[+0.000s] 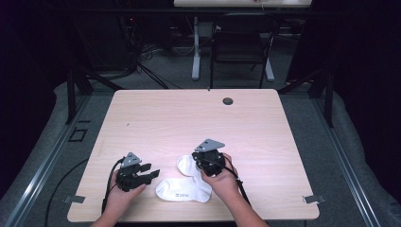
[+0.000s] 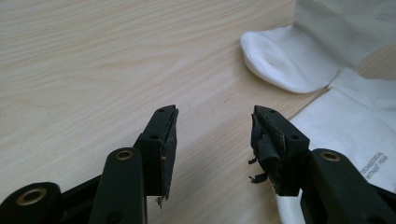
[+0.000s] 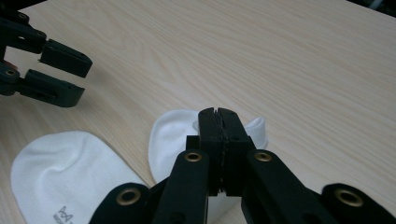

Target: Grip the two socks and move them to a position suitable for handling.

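From the high view, two white socks lie near the front edge of the desk (image 1: 198,113): the near sock (image 1: 182,189) flat with its printed mark up, and the far sock (image 1: 187,165) just behind it, the two overlapping where they meet. The right gripper (image 1: 206,161) sits over the far sock's right end, apparently to lift that end, while the left gripper (image 1: 149,174) rests just left of the near sock, pointing toward it, likely waiting to steady or take the fabric. In the left gripper view, the left gripper (image 2: 215,126) has its jaws standing apart with bare desk (image 2: 93,56) between them; the near sock (image 2: 345,126) lies just right of the right-hand jaw, and the far sock (image 2: 289,60) is beyond it, so nothing is held here. In the right gripper view, the right gripper (image 3: 218,116) has its jaws pressed together over the far sock (image 3: 170,135); they look closed on its fabric, though the pinch itself is hidden by the jaws. The near sock (image 3: 65,163) lies left of that one, and the left gripper (image 3: 70,77) waits beyond it with jaws apart.
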The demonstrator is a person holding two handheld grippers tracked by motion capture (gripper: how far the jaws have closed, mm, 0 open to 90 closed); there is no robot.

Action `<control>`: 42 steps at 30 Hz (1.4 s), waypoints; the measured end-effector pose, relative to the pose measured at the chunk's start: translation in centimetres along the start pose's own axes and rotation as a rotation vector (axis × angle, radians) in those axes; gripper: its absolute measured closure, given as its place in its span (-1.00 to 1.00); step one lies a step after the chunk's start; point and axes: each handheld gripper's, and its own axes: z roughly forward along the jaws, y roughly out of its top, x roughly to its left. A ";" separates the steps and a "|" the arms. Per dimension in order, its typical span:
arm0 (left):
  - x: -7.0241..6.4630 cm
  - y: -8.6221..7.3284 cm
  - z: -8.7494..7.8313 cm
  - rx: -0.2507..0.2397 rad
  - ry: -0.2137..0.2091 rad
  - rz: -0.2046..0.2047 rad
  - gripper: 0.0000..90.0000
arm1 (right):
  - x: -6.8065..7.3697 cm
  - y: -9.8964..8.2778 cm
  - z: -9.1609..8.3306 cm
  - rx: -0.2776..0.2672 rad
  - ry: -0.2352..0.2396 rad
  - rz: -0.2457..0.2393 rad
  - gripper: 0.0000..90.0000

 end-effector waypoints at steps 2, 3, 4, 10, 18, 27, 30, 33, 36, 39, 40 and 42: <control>-0.1 0.2 0.0 -0.001 -0.004 0.009 0.17 | -0.3 -0.2 -0.2 0.001 -0.001 0.009 1.00; -0.4 0.4 0.1 -0.002 -0.012 0.007 0.18 | -0.6 -0.3 -0.3 -0.006 -0.002 0.019 1.00; -0.6 0.6 0.3 -0.002 -0.018 0.015 0.20 | -0.8 -0.5 -0.5 -0.007 -0.003 0.030 1.00; -1.6 2.2 1.8 0.008 -0.030 0.069 0.36 | -1.8 -1.4 -1.0 -0.018 -0.008 0.056 1.00; -3.2 3.9 4.5 0.016 -0.054 0.093 0.50 | -2.8 -2.5 -1.6 -0.020 -0.023 0.069 1.00; -4.8 4.9 7.5 0.072 -0.087 0.129 0.63 | -3.7 -3.6 -1.8 -0.020 -0.028 0.102 1.00; -4.8 5.0 8.1 0.096 -0.076 0.136 0.47 | -3.8 -3.8 -1.8 -0.014 -0.029 0.099 1.00; -4.8 4.9 8.6 0.138 -0.062 0.159 0.57 | -3.9 -4.0 -1.8 -0.019 -0.026 0.103 1.00; -4.8 4.6 8.9 0.148 -0.043 0.187 0.67 | -4.0 -4.1 -1.8 -0.017 -0.028 0.101 1.00; -4.5 4.6 8.9 0.151 -0.037 0.177 0.85 | -4.2 -4.3 -1.8 -0.016 -0.031 0.106 1.00; -4.4 4.6 8.8 0.154 -0.037 0.176 0.89 | -4.4 -4.5 -1.8 -0.016 -0.038 0.114 1.00; -4.3 4.6 8.8 0.160 -0.031 0.165 0.92 | -4.5 -4.6 -1.8 -0.018 -0.042 0.120 1.00</control>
